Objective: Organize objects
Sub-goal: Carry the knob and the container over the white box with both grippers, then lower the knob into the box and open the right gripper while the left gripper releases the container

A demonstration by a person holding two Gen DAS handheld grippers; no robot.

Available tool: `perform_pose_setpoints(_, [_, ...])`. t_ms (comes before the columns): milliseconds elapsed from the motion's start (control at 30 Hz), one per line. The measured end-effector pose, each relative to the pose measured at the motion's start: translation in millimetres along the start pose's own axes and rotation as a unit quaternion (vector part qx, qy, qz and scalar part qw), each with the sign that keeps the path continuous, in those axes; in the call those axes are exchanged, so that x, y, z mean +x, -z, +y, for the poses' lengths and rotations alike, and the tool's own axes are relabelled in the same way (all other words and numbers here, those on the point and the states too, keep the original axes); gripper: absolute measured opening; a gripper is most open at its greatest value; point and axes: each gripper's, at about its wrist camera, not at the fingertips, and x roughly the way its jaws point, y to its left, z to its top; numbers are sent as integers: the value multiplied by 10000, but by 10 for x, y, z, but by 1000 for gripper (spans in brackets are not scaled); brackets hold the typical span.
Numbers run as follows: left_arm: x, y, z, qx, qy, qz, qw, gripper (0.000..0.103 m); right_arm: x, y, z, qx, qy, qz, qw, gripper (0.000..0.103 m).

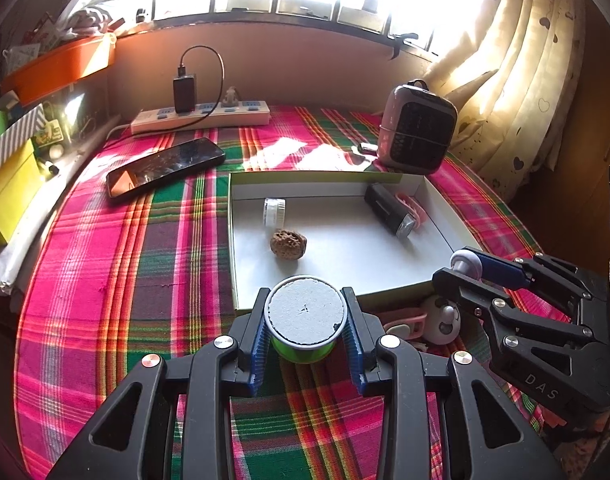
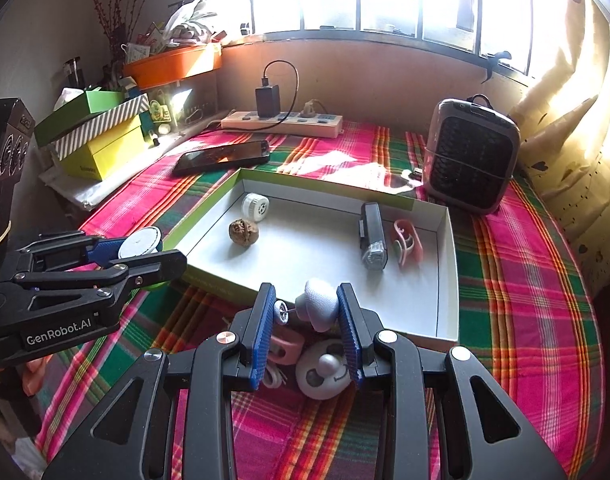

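My left hand-held gripper [image 1: 305, 328] is clenched around a green can [image 1: 304, 320] with a grey top, just short of the near wall of the white tray [image 1: 345, 256] on the plaid-covered counter [image 1: 125, 260]. My right hand-held gripper [image 2: 307, 322] pinches a small white knob-shaped piece [image 2: 319, 308] over the tray's near edge. Inside the tray lie a walnut [image 1: 287, 243], a white cap [image 1: 273, 211] and a black bike light [image 1: 390, 210].

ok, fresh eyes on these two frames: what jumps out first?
Probably the two loaded grippers up front: the left gripper clamps a green spool with a grey cap, the right gripper pinches a small white mushroom-shaped piece. Just beyond them, the shallow white box on the bright plaid cloth holds a walnut and a black bike light.
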Motion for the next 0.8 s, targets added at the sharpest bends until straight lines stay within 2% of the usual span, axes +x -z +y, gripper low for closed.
perform_pose_setpoints(467, [179, -149, 24, -17, -35, 19, 10000, 31, 276, -324, -138, 42, -37, 34, 10000, 33])
perform_pose_setpoints(700, [307, -177, 46, -60, -58, 91, 9999, 31, 511, -475, -245, 117, -148, 222, 9996, 33])
perform_pose_setpoints(800, [353, -183, 46, -63, -57, 125, 9999, 28, 628, -529, -275, 144, -191, 327, 9992, 33])
